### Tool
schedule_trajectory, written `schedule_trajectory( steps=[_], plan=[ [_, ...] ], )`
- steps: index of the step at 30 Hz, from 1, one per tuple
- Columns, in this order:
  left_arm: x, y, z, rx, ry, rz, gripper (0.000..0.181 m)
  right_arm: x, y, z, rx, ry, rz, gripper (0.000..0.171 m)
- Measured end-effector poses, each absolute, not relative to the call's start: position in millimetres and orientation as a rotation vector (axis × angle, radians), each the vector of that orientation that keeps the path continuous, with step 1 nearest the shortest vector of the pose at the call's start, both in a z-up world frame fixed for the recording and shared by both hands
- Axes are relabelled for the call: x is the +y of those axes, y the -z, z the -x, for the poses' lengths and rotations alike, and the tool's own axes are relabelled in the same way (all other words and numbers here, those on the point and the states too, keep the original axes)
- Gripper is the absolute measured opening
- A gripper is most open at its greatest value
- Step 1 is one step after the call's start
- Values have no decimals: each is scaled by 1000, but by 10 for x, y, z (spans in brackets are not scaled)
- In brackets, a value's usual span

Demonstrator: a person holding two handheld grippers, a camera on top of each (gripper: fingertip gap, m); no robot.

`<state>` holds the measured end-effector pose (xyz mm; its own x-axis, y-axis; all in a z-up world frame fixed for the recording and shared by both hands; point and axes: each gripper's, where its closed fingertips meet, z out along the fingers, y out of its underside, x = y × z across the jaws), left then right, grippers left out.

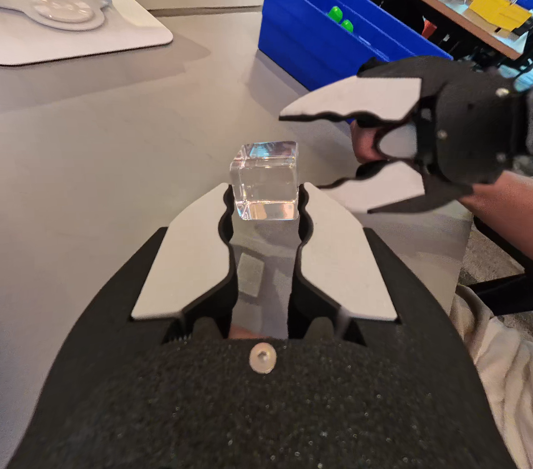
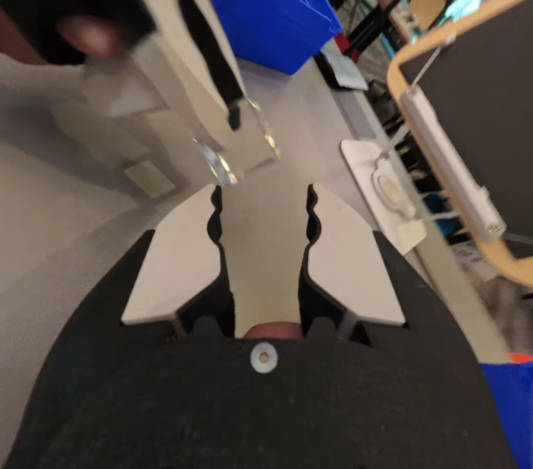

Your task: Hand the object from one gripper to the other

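one clear cube (image 1: 265, 181), two tools, one blue bin (image 1: 317, 31).

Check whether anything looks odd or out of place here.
Nothing stands out. The clear cube sits squarely between the left hand-held gripper's fingertips, and the right hand-held gripper is open beside it, not touching.

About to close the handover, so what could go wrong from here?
1. The clear cube is pinched only at the very tips of the left tongs, so a nudge from the right tongs might twist it free.
2. In the right wrist view the cube sits off to the left of the open right tongs, so closing now could catch only a corner.
3. It is held above the grey table; a slip drops it.
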<state>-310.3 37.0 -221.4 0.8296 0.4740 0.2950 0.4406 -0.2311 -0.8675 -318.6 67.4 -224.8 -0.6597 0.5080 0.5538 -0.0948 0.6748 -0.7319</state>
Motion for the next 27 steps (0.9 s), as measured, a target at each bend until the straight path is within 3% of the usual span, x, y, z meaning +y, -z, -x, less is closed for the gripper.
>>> schedule_trajectory(
  steps=[5,10,12,16,19,22,27],
  plan=[
    [327,2057,3146,-643,44,1750,42,788,2324,3219,-2276,-1514,795,59],
    [392,1888,2975,-509,188,1654,42,686,1949,3004,-2264,-2397,1058,72],
    [435,1863,2902,-485,232,1640,42,687,1821,2968,-2209,-2553,1030,77],
    [534,1890,2786,-470,274,1662,42,594,1816,2897,-2255,-2547,970,77],
    [575,1881,2763,-486,288,1649,42,543,1842,2871,-2284,-2519,943,65],
    [579,1912,2786,-504,258,1663,42,525,1837,2850,-2293,-2510,910,42],
    [584,1853,2774,-488,195,1646,43,521,1770,2855,-2277,-2502,869,42]
  ],
)
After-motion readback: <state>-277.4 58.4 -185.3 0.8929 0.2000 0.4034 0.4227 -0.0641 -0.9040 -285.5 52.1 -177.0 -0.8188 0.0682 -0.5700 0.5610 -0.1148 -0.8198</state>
